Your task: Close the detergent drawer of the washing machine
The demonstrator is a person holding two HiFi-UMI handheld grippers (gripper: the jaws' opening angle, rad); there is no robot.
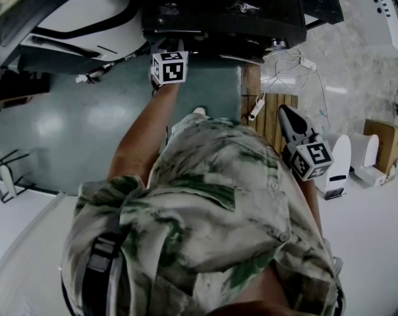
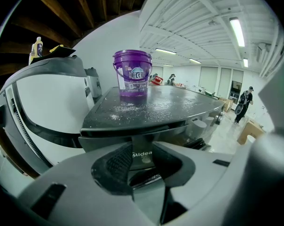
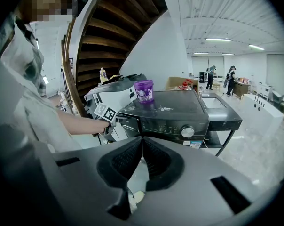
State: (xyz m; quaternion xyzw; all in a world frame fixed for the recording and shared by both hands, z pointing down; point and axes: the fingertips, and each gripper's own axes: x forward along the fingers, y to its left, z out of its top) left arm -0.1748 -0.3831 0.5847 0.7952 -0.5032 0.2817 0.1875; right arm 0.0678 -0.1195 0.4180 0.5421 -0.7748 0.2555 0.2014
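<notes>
The left gripper (image 2: pixel 141 150) is up against the front of the detergent drawer (image 3: pixel 129 120). The drawer looks a little way out still. It sits at the top corner of the washing machine (image 3: pixel 179 121), at 9 o'clock from the round knob (image 3: pixel 187 132). The gripper's jaws stand just a small bit apart. The dark drawer front shows through the gap, and I think they pinch nothing.

The drawer front is smooth, hard plastic, so the tips could slide off if the push is crooked. A push to one side could make the drawer stick in its slot. A hard shove could shake the machine. The purple tub (image 2: pixel 132 76) at 12 o'clock on its lid might then wobble.

The lid is flat, dark and shiny, with white powder (image 2: pixel 132 108) spilled on it. The tub is round plastic with a handle. The jaws have black, bumpy pads (image 2: pixel 117 166).

The right gripper (image 3: pixel 141 142) hangs by the person's side, closed tight and empty.
</notes>
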